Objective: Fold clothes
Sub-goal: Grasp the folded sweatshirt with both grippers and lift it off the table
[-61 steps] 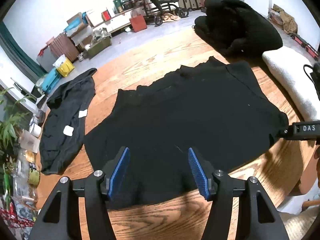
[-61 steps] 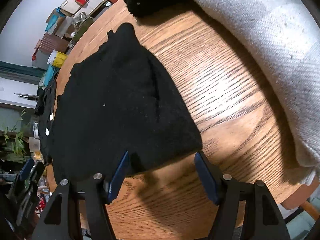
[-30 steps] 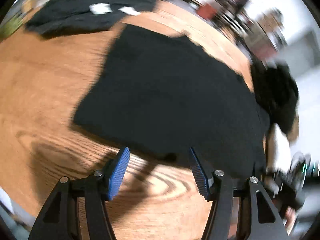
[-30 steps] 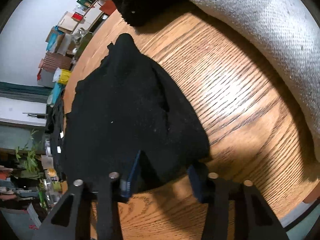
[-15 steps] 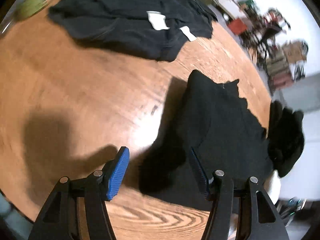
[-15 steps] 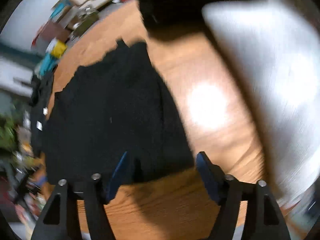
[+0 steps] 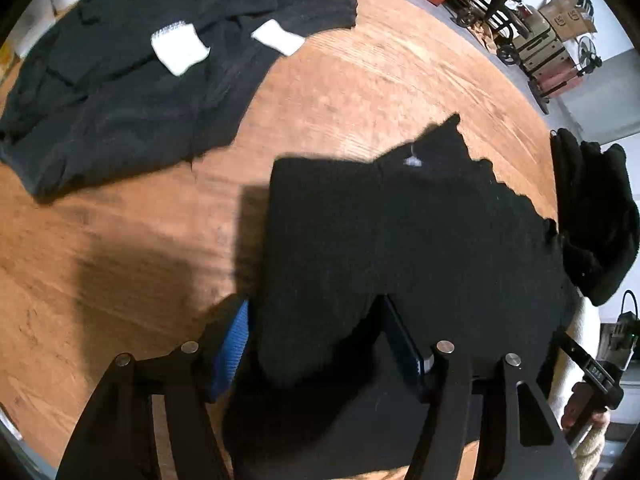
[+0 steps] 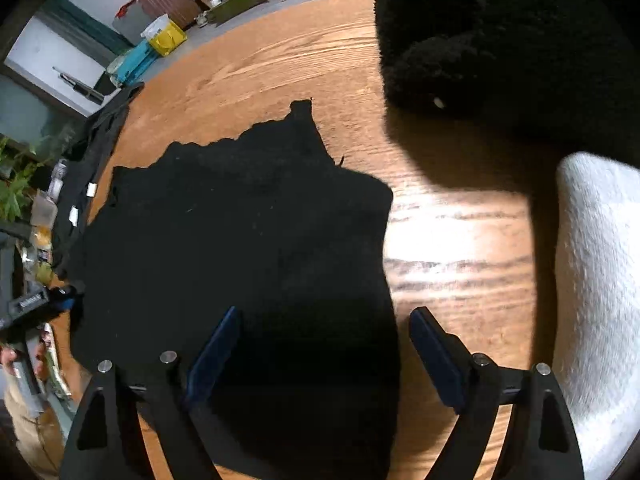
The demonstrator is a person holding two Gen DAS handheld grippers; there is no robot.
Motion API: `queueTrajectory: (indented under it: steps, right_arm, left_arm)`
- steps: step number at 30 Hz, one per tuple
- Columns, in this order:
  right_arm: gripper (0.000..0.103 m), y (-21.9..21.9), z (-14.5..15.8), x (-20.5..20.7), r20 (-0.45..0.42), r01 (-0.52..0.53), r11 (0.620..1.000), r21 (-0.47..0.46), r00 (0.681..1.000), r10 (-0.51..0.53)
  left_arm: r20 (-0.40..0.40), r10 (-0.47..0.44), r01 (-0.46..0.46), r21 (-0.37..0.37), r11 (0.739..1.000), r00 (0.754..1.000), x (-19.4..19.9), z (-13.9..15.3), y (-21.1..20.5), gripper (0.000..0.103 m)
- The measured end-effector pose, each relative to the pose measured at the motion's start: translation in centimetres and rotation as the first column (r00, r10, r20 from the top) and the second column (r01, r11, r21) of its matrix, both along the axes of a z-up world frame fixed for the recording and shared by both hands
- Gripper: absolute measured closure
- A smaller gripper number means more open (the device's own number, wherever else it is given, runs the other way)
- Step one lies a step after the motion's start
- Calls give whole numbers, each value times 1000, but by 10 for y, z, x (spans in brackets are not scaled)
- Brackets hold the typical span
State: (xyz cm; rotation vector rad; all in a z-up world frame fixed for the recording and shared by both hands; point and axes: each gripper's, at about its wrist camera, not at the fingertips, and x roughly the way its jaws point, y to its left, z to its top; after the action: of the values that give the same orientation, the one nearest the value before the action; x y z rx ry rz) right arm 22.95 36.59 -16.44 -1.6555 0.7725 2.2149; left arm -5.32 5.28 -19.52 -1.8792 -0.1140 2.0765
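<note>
A black garment [image 7: 420, 240] lies flat on the round wooden table [image 7: 360, 80]. In the left wrist view its near left corner bulges up between the blue pads of my left gripper [image 7: 320, 340]. Those jaws are opening and stand wide, and the pads do not press the cloth. In the right wrist view the same garment [image 8: 240, 232] spreads to the left. My right gripper [image 8: 324, 340] hangs over the garment's right edge. Its jaws are opening too, with cloth and bare wood below them and nothing pinched.
A dark grey garment [image 7: 140, 80] with white tags lies at the table's far left. A fluffy black heap [image 8: 500, 40] and a white knitted piece [image 8: 600, 280] sit on the right. Boxes and carts stand on the floor beyond.
My right gripper let go of the black garment's corner, opened wide and rolled. My left gripper swung along the near edge to the garment's left corner, which now sits between its fingers.
</note>
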Motion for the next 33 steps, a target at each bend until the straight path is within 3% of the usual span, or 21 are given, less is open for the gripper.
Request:
queueTrajectory:
  steps: [3, 7, 11, 15, 17, 18, 19, 20, 21, 22, 24, 26, 30, 33]
  right_arm:
    - [13, 5, -8, -4, 1, 9, 999, -38, 1000, -9]
    - [5, 1, -12, -11, -28, 17, 996, -93, 999, -20]
    - [2, -19, -13, -21, 8, -72, 996, -53, 997, 72]
    - [2, -38, -14, -27, 69, -114, 993, 34, 991, 111]
    - [8, -39, -12, -26, 77, -91, 994, 53, 993, 87]
    - [20, -37, -10, -24, 69, -71, 996, 53, 995, 67]
    - [38, -35, -6, -22, 56, -50, 998, 48, 997, 47]
    - [53, -32, -4, -19, 45, -29, 999, 38, 999, 27]
    - [59, -32, -4, -17, 42, -23, 999, 39, 999, 22]
    - [66, -34, -2, -16, 40, -26, 998, 58, 999, 24]
    - [71, -42, 0, -16, 43, -36, 993, 115, 999, 31]
    - [74, -48, 3, -18, 60, -26, 986, 167, 998, 16]
    - [78, -46, 17, -11, -5, 50, 984, 172, 999, -50]
    - [78, -43, 39, -1, -88, 88, 981, 175, 993, -73]
  left_arm:
    - [13, -16, 16, 4, 1000, 1000, -7, -1, 6, 34]
    - [6, -127, 127, -43, 991, 992, -2, -5, 27, 25]
    - [-22, -208, 203, -142, 969, 978, 7, -8, 45, 22]
    - [-21, -244, 239, -144, 960, 970, 11, -10, 47, 22]
    - [-7, -269, 266, -128, 955, 963, 11, -10, 46, 27]
    - [0, -273, 271, -119, 955, 962, 11, -9, 44, 37]
    - [3, -285, 284, -102, 953, 959, 11, -8, 44, 48]
    - [17, -292, 292, -58, 955, 956, 13, -7, 45, 70]
    - [37, -295, 296, -24, 955, 955, 15, -9, 46, 74]
    - [14, -305, 305, -41, 951, 952, 19, -9, 49, 74]
    - [-35, -330, 327, -81, 942, 943, 28, -5, 54, 77]
    - [-61, -328, 323, -70, 944, 943, 32, -2, 51, 78]
    - [-75, -237, 243, 81, 967, 968, 33, 11, 24, 78]
    - [-110, -221, 236, 145, 961, 969, 40, 30, 14, 78]
